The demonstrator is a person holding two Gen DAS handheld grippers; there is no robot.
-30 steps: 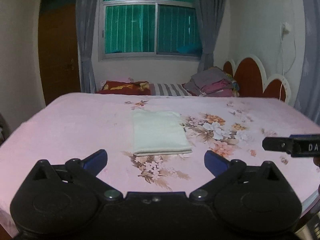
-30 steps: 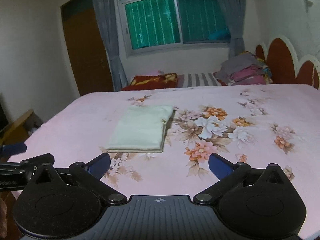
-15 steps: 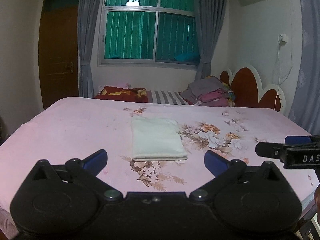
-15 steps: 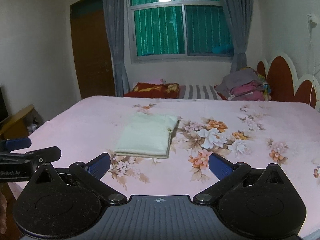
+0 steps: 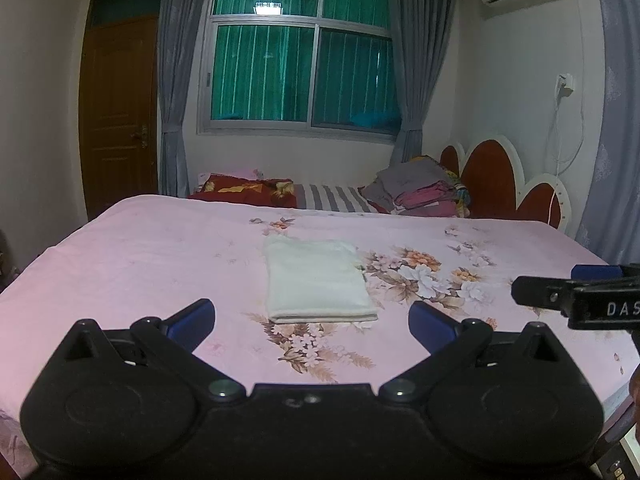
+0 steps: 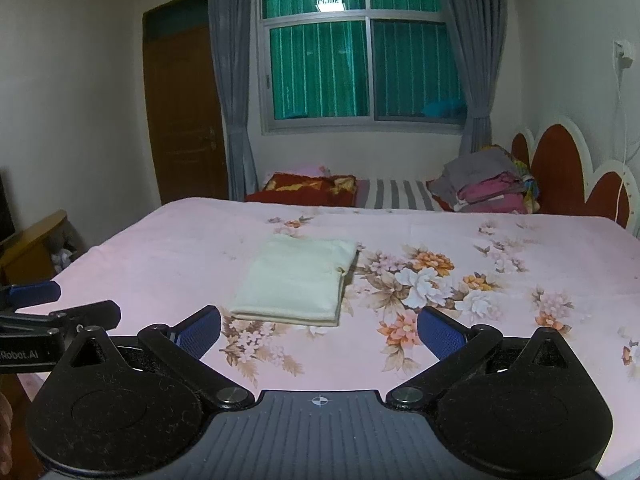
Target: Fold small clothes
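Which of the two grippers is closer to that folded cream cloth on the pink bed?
Neither clearly. The left gripper faces the folded cream cloth head-on; the right gripper sits off to its right. Both are open, held back, touching nothing.

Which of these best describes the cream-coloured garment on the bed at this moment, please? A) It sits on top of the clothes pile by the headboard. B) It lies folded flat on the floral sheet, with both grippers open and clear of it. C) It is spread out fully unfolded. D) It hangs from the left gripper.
B: the cream garment lies as a neat folded rectangle on the pink floral sheet, while the left gripper and right gripper are open and apart from it.
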